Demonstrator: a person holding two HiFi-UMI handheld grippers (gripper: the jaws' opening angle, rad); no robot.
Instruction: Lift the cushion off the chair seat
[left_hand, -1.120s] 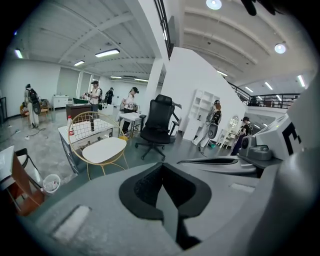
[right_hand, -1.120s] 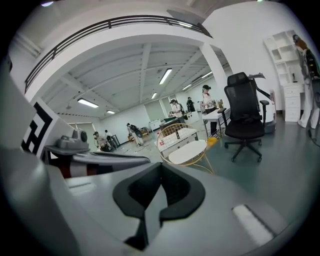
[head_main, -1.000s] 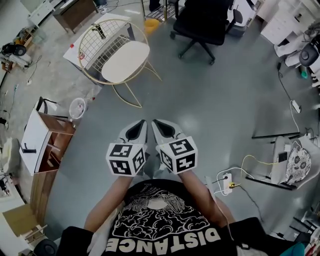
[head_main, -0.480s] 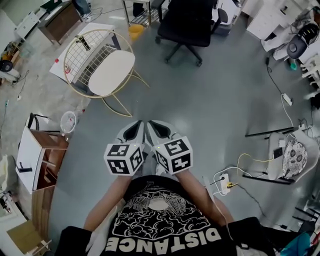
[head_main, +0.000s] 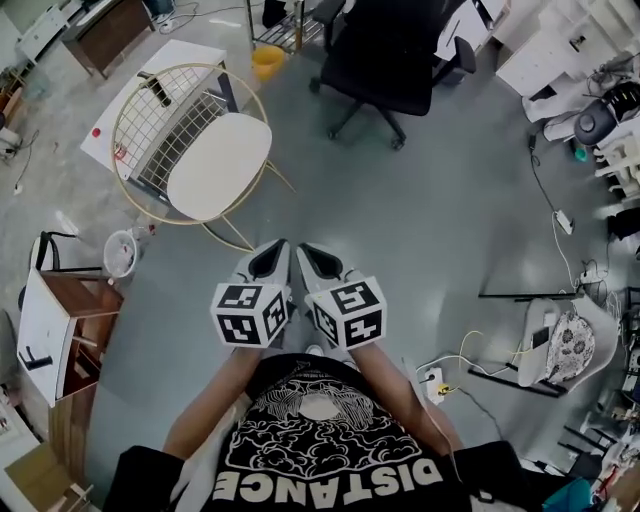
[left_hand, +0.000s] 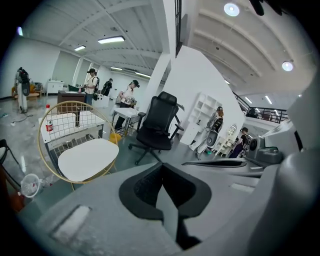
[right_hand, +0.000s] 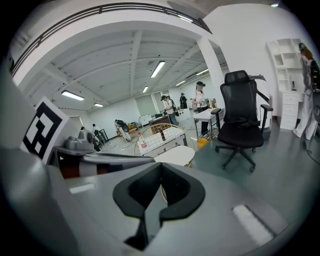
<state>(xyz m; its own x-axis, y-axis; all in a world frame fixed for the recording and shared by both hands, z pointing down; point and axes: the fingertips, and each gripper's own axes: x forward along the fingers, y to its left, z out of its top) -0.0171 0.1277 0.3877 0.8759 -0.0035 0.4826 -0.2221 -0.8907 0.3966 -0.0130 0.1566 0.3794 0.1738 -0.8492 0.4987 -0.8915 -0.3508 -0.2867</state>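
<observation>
A white oval cushion (head_main: 220, 164) lies on the seat of a gold wire-frame chair (head_main: 150, 120) at the upper left of the head view. Both grippers are held side by side in front of the person's chest, well short of the chair. My left gripper (head_main: 274, 251) is shut with nothing in it, and so is my right gripper (head_main: 309, 252). In the left gripper view the cushion (left_hand: 88, 159) lies far off to the left of my shut left gripper (left_hand: 162, 167). From the right gripper view the cushion (right_hand: 175, 155) peeks just beyond my right gripper (right_hand: 161, 167).
A black office chair (head_main: 400, 50) stands at top centre, a yellow bin (head_main: 265, 60) beside it. A white table (head_main: 130, 110) sits behind the wire chair. A wooden cabinet (head_main: 60, 320) and small basket (head_main: 118, 252) are left; a power strip (head_main: 435, 380) with cables lies right. People stand far off.
The person has walked forward with both grippers still shut and side by side. The wire chair and cushion have come nearer, sliding down and left in the head view.
</observation>
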